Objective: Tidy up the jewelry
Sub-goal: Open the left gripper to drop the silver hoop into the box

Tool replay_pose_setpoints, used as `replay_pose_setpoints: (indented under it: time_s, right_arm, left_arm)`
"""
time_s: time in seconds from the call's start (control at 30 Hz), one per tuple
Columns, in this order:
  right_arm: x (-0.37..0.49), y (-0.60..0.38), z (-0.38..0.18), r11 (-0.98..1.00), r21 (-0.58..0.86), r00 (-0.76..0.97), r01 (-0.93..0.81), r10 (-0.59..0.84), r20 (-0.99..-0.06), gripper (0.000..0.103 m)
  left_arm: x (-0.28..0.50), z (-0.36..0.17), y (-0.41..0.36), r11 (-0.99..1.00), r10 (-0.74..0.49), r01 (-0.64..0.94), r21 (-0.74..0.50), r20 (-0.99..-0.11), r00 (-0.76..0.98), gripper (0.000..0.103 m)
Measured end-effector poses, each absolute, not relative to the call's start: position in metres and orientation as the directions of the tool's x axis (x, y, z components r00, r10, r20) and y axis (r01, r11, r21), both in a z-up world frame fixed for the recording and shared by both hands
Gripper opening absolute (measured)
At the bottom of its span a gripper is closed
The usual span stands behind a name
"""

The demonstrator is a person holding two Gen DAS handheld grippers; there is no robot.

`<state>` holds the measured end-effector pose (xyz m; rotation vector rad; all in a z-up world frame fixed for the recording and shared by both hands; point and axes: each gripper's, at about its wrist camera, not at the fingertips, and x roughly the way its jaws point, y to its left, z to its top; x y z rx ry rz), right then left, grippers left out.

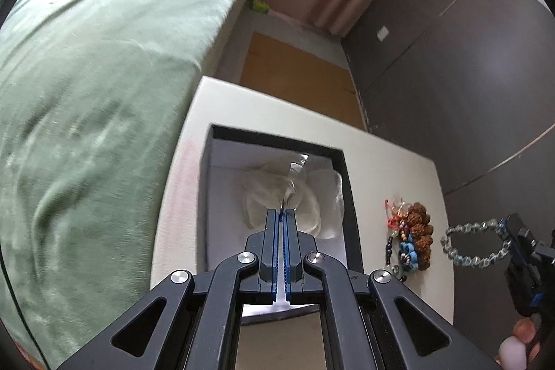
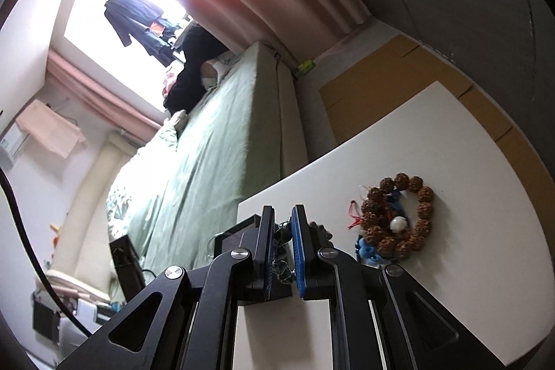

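- The left gripper (image 1: 281, 214) is pinched nearly flat shut on a thin clear plastic bag (image 1: 277, 193), which hangs over the open black box (image 1: 350, 193) on the white tabletop (image 1: 392, 162); looks like something small and wiry sits right at the tips, but it's too tiny to call
- The right gripper (image 2: 282, 221) is closed most of the way on a pale blue-grey bead bracelet (image 1: 475, 243), with the beads wedged between its blue pads (image 2: 298, 248); in the left wrist view the loop sticks out from that gripper toward 9 o'clock
- The key relation, I'd guess: the box sits at about 9 o'clock from the held bracelet, with the leftover jewelry pile in between, so the right hand has to carry across that pile to reach it
- The bracelet loop's long axis runs roughly 3-to-9 in the left view, so it's already pointing at the box
- The pile: a brown seed-bead bracelet (image 2: 399, 217) with a white bead, a blue flower piece (image 1: 407, 254) and some red thread, lying flat on the tabletop just beside the box's right wall
- In the right wrist view that pile sits at 2 o'clock from the gripper, close by, so the right hand is clearly the nearer one for it
- The green bed (image 1: 104, 75) runs along the tabletop's far left, well out of play
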<state>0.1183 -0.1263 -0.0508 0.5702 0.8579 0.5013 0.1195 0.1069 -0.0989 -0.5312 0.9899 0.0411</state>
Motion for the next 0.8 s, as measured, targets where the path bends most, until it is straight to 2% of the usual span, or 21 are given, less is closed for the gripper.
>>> replay_pose_setpoints:
  time_s: [0.1,0.2,0.33,0.53,0.7,0.77,0.8]
  right_arm:
    - [0.124,-0.124,-0.053,0.743,0.647,0.554,-0.174,0.617,-0.559,0.012]
    - [0.126,-0.123,-0.054,0.742,0.65,0.552,-0.165,0.616,-0.562,0.012]
    - [0.124,-0.121,-0.052,0.733,0.658,0.551,-0.173,0.625,-0.552,0.012]
    - [0.113,-0.1,-0.038,0.695,0.672,0.541,-0.257,0.68,-0.496,0.012]
    - [0.106,-0.066,-0.029,0.655,0.675,0.498,-0.338,0.734,-0.463,0.012]
    - [0.105,-0.049,-0.029,0.65,0.666,0.477,-0.366,0.746,-0.465,0.012]
    - [0.106,-0.043,-0.03,0.649,0.661,0.47,-0.376,0.748,-0.468,0.012]
  left_arm:
    - [0.124,-0.099,0.106,0.876,-0.195,-0.274,-0.398,-0.81,0.552,0.001]
    - [0.122,-0.094,0.11,0.855,-0.243,-0.252,-0.453,-0.779,0.578,0.002]
    - [0.111,-0.079,0.121,0.834,-0.243,-0.25,-0.492,-0.734,0.634,0.002]
    - [0.097,-0.066,0.14,0.803,-0.187,-0.309,-0.509,-0.708,0.681,0.002]
    - [0.092,-0.057,0.146,0.793,-0.195,-0.301,-0.531,-0.688,0.699,0.004]
    - [0.087,-0.052,0.151,0.779,-0.176,-0.322,-0.538,-0.681,0.71,0.016]
    - [0.085,-0.05,0.154,0.77,-0.174,-0.328,-0.548,-0.674,0.718,0.039]
